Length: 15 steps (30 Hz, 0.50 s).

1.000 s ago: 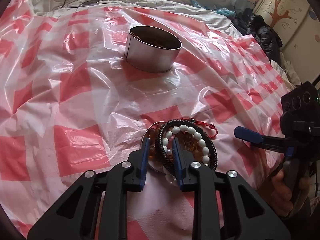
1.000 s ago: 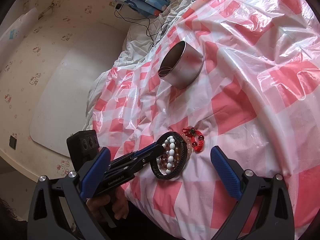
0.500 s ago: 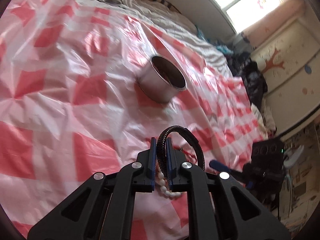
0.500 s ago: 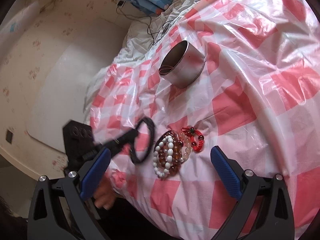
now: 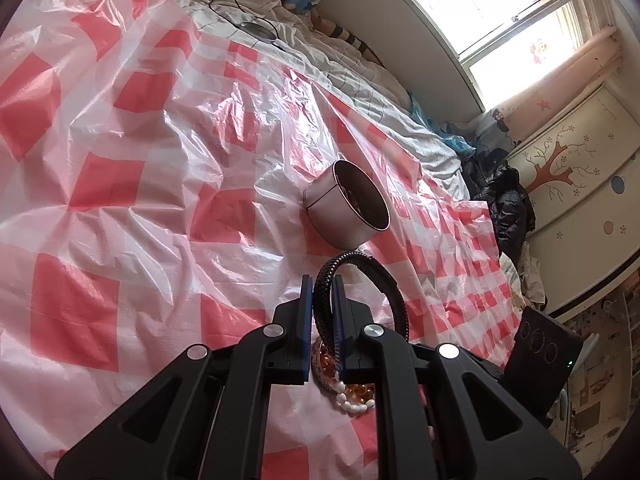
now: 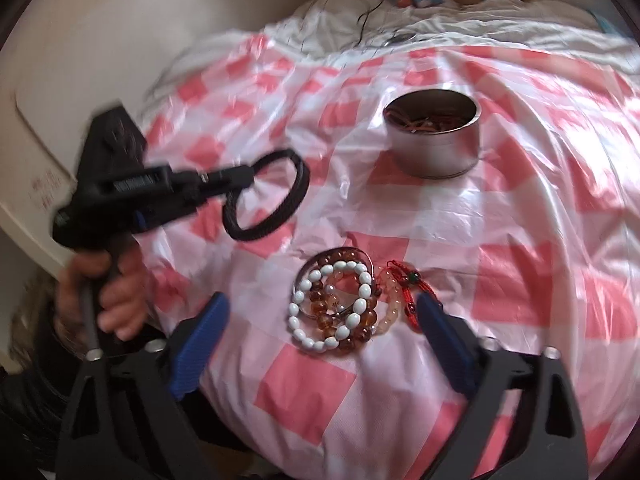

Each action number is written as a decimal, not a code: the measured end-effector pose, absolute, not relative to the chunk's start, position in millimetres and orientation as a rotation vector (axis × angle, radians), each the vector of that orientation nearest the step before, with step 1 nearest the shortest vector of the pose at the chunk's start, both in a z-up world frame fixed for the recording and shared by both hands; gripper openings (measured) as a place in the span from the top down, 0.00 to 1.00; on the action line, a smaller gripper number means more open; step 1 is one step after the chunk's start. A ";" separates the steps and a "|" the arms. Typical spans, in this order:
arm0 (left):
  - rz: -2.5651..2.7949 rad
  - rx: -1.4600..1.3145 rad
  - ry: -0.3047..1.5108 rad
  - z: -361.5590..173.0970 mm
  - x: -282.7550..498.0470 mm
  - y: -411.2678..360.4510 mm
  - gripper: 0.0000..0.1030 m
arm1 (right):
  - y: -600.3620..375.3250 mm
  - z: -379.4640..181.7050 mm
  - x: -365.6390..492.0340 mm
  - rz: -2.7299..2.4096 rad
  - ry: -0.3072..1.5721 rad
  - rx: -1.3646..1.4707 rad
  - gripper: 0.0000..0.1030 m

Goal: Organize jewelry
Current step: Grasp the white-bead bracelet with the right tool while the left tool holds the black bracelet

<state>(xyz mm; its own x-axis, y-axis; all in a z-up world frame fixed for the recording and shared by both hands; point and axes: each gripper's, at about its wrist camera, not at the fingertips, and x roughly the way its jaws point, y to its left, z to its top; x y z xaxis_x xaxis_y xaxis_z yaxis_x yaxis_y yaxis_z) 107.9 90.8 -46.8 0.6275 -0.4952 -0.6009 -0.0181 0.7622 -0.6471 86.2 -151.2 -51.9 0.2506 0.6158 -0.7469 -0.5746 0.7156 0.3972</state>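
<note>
My left gripper [image 5: 321, 288] is shut on a black braided bracelet [image 5: 362, 276], lifted off the bed; from the right wrist view that bracelet [image 6: 268, 196] hangs in the air left of the pile. A round metal tin [image 5: 346, 210] [image 6: 434, 136] with brown pieces inside sits beyond. The pile on the sheet holds a white bead bracelet [image 6: 332, 308], an amber bead bracelet [image 6: 352, 336], a pale peach bracelet [image 6: 390, 304] and a red cord bracelet [image 6: 408, 292]. My right gripper [image 6: 320, 312] straddles this pile, its jaws closing, pads not touching the beads.
A red-and-white checked plastic sheet [image 5: 120, 200] covers the bed. White bedding with a black cable [image 5: 256, 20] lies at the far side. A person's hand [image 6: 104, 292] grips the left tool's handle. A cabinet with a tree picture [image 5: 568, 168] and dark clothes stand to the right.
My left gripper closed on the black bracelet, lifted it off the pile and rolled. My right gripper swung over the remaining bracelets and its jaws narrowed.
</note>
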 end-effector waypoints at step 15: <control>-0.314 -0.668 0.857 -46.9 108.8 88.5 0.92 | -142.8 -80.6 107.6 0.724 1.146 -0.025 0.84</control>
